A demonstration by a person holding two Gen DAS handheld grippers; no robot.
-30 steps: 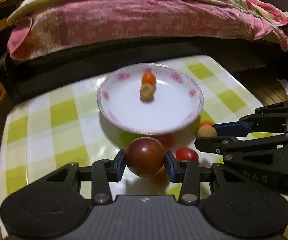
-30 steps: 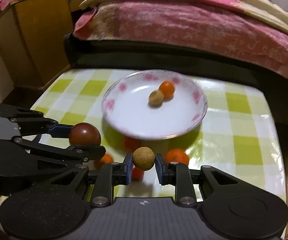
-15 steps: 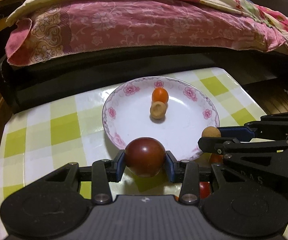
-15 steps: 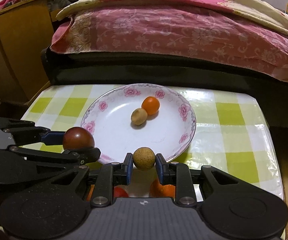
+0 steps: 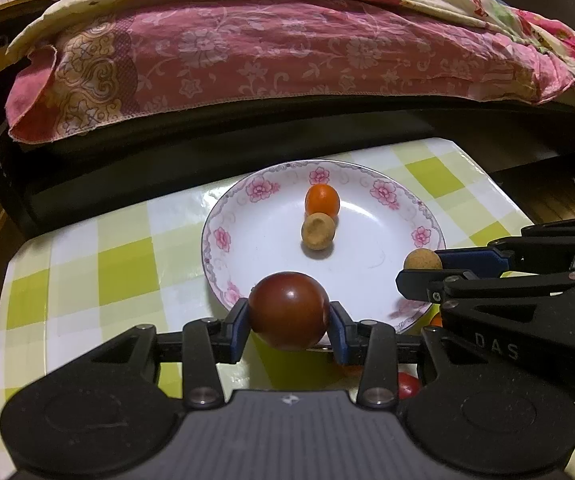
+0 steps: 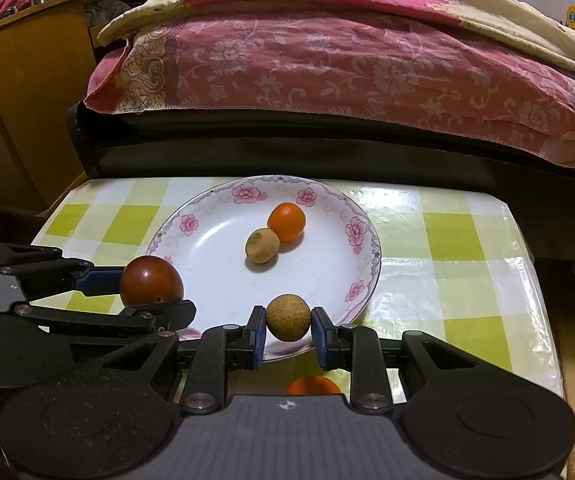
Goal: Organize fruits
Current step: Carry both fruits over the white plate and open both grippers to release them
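Two grippers each hold a fruit at the near rim of a flowered plate.

The checked table (image 6: 467, 236) carries the plate (image 6: 207, 248), where an orange fruit (image 6: 286, 222) touches a tan longan (image 6: 262, 246), dimpled end toward the camera. The left gripper (image 5: 288, 322) is clamped on a round dark red fruit (image 5: 288, 310); the right gripper (image 6: 288, 330) pinches a smaller tan ball (image 6: 288, 317). Both are round, no long axis.

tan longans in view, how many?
2. One tan longan lies on the plate, touching the orange fruit. The other longan is gripped in the right tool over the plate's near rim. More may be hidden under the tools.
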